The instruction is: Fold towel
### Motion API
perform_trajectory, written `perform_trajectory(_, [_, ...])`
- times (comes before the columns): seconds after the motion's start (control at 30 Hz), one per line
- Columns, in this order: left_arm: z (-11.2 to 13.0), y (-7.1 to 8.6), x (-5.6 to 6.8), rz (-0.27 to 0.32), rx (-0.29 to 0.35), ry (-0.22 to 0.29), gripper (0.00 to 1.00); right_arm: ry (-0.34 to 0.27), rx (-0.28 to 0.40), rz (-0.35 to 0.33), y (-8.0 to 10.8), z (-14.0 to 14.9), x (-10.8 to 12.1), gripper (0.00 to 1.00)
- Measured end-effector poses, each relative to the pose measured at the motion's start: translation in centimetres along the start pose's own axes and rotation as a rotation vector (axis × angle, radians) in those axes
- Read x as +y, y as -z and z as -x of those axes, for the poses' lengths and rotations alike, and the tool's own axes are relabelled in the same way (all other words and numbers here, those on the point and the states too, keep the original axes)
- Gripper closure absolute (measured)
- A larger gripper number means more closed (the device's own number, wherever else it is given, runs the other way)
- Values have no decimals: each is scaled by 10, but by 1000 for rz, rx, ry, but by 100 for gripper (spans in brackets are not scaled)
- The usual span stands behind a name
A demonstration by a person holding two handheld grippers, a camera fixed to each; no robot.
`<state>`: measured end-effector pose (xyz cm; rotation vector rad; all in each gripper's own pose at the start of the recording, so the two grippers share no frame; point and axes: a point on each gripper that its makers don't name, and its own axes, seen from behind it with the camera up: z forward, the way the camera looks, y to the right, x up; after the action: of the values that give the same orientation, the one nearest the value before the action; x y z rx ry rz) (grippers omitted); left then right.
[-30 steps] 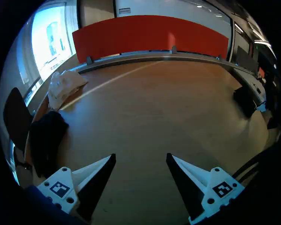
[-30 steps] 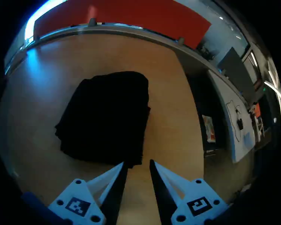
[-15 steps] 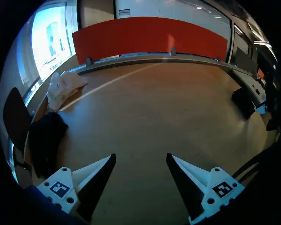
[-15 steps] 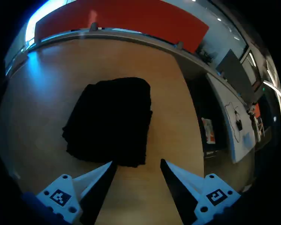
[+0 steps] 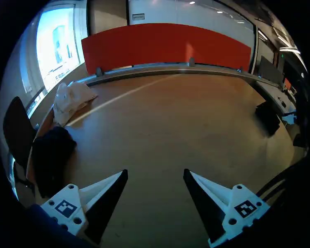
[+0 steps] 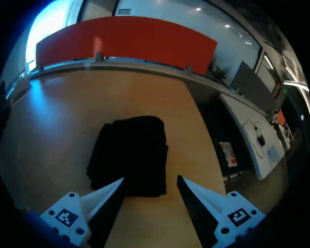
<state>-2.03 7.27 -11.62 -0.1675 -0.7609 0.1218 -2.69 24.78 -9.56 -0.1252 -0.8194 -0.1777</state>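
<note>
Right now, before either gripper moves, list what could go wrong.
The open right gripper is by the near hem of the folded black towel; dipping forward could snag and undo the fold. The dark cloth bundle lies at the edge of the wooden table; a brush might tip it off.

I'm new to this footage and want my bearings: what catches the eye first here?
A black folded towel lies flat on the wooden table, just ahead of the open right hand-held gripper. A long red partition runs along the table's far edge. In the left gripper view, a crumpled white cloth sits at the far left.
</note>
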Motion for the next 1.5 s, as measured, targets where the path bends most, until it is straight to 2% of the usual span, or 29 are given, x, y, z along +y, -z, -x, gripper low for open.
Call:
perform_trajectory(0.37, [-12,1,-1,1,27,-4,0,-41,175,40,23,-42,-9,11])
perform_trajectory(0.67, [-21,1,-3,-3,51,12,0,-111,363,47,51,-90,-15,11])
perform_trajectory(0.87, [-28,0,-3,0,77,23,0,-133,396,54,54,-101,-16,11])
perform_trajectory(1.03, [-43,0,-6,-5,126,34,0,-124,436,47,62,-116,-24,11])
perform_trajectory(1.27, [-72,1,-26,-61,228,43,0,-126,502,40,76,-141,-34,11])
perform_trajectory(1.5, [-110,10,-39,-87,356,48,0,-126,562,29,92,-163,-47,11])
